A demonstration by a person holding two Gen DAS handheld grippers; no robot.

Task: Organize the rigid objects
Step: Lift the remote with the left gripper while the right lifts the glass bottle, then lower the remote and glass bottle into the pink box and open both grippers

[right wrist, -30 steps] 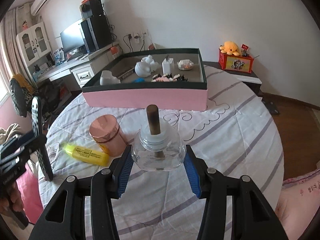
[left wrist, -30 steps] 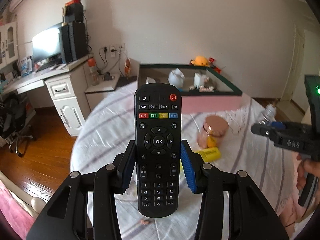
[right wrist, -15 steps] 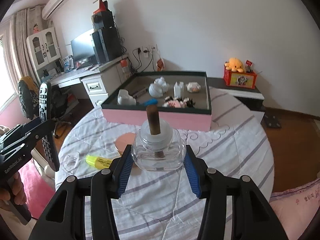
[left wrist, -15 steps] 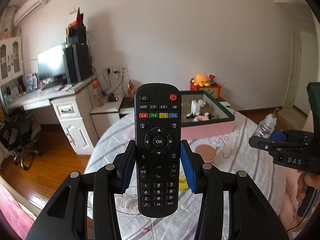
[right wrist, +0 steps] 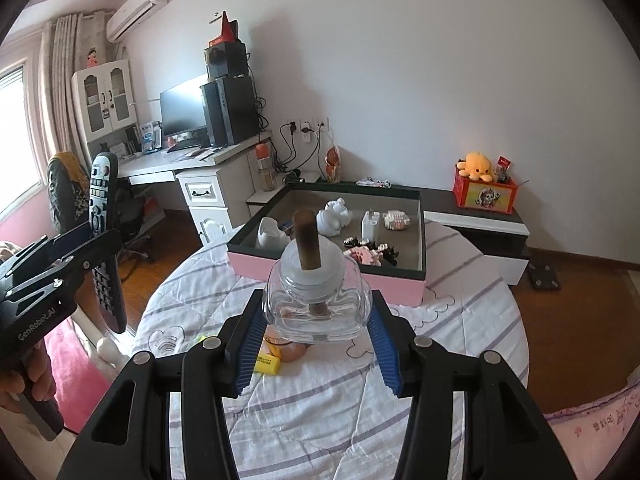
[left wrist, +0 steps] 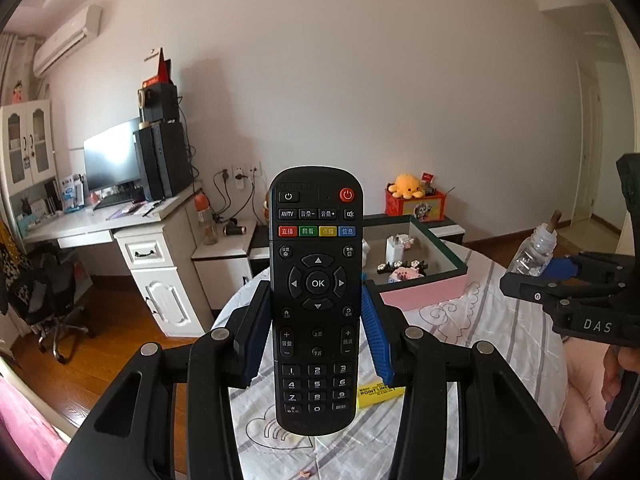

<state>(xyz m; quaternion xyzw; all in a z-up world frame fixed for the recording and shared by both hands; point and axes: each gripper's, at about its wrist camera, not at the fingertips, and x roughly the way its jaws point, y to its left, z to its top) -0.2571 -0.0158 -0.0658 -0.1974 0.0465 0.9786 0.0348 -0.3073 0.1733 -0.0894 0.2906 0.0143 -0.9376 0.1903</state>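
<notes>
My left gripper (left wrist: 316,320) is shut on a black remote control (left wrist: 316,264), held upright with its buttons facing the camera, high above the round table (left wrist: 500,332). My right gripper (right wrist: 316,328) is shut on a clear glass bottle (right wrist: 318,300) with a brown stopper, also lifted above the table. The same bottle (left wrist: 534,250) shows at the right of the left wrist view, and the remote (right wrist: 105,240) at the left of the right wrist view. Beyond both stands the pink box (right wrist: 332,276) with a dark rim, holding several small items.
A yellow highlighter (left wrist: 376,394) and a copper-lidded jar (right wrist: 286,346) lie on the striped cloth under the grippers. A white desk (right wrist: 208,184) with a monitor stands left of the table, a low cabinet (right wrist: 480,220) with an orange plush toy behind it.
Both grippers have risen with their objects and tilted up, so more wall and less table shows. The jar and highlighter have slipped behind the held objects.
</notes>
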